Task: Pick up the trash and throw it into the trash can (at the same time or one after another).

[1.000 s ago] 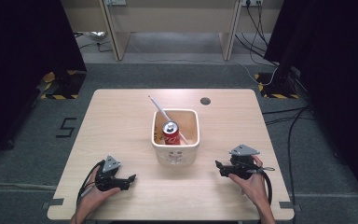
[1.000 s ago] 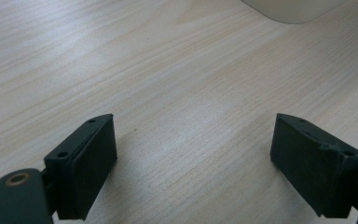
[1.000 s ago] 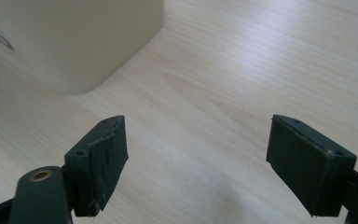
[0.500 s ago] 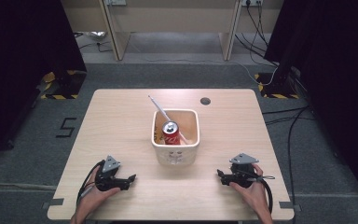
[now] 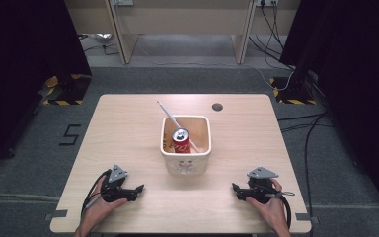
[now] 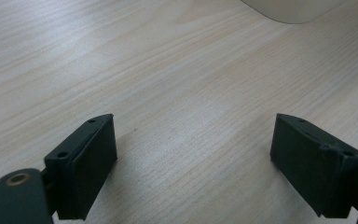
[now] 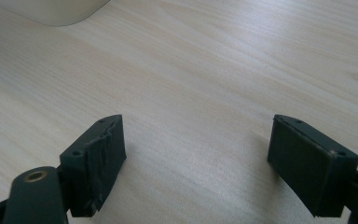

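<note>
A cream square bin (image 5: 186, 161) stands in the middle of the wooden table (image 5: 128, 128). Inside it sits a red soda can (image 5: 181, 142) with a silver top, and a thin pale stick (image 5: 169, 114) leans out over the far left corner. My left gripper (image 5: 139, 188) rests low near the table's front left, open, with bare wood between its jaws (image 6: 193, 135). My right gripper (image 5: 235, 187) lies at the front right, open as well, over bare wood (image 7: 196, 135). Both point inward toward the bin, whose base edge (image 6: 291, 9) (image 7: 51, 11) shows at the top of each gripper view.
A small dark round hole (image 5: 217, 106) marks the table's far right part. Grey carpet surrounds the table, with cables (image 5: 306, 128) on the right and a desk frame (image 5: 182, 29) beyond. A person's hands hold both grippers at the front edge.
My right gripper has drawn back toward the front edge and sunk lower. The left gripper has stayed where it was. The bin and its contents are unmoved.
</note>
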`<state>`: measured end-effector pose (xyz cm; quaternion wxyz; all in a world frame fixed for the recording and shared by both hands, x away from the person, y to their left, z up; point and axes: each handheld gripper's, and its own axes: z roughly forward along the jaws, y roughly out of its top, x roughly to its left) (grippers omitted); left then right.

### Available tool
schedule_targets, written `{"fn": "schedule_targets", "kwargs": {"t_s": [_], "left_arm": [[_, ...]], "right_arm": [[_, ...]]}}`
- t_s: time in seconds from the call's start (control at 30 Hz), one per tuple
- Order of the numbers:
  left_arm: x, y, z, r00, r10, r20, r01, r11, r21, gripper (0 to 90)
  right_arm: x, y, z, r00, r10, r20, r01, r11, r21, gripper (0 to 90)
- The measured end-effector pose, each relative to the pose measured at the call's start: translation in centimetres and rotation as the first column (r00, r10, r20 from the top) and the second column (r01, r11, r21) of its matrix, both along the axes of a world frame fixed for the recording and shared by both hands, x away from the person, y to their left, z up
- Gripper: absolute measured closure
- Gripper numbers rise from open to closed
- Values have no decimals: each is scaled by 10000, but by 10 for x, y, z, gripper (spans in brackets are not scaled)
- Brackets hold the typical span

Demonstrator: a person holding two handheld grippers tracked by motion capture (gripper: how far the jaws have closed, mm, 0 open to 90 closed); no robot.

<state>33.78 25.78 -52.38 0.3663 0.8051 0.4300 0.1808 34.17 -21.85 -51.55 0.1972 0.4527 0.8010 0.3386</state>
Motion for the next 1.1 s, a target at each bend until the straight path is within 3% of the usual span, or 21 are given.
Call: {"fn": "schedule_targets", "kwargs": {"t_s": [1.1], "left_arm": [[0, 0, 0, 10000, 2, 0, -2, 10000, 3, 138]], "right_arm": [[-6, -3, -1, 10000, 55, 21, -55, 10000, -8, 147]]}}
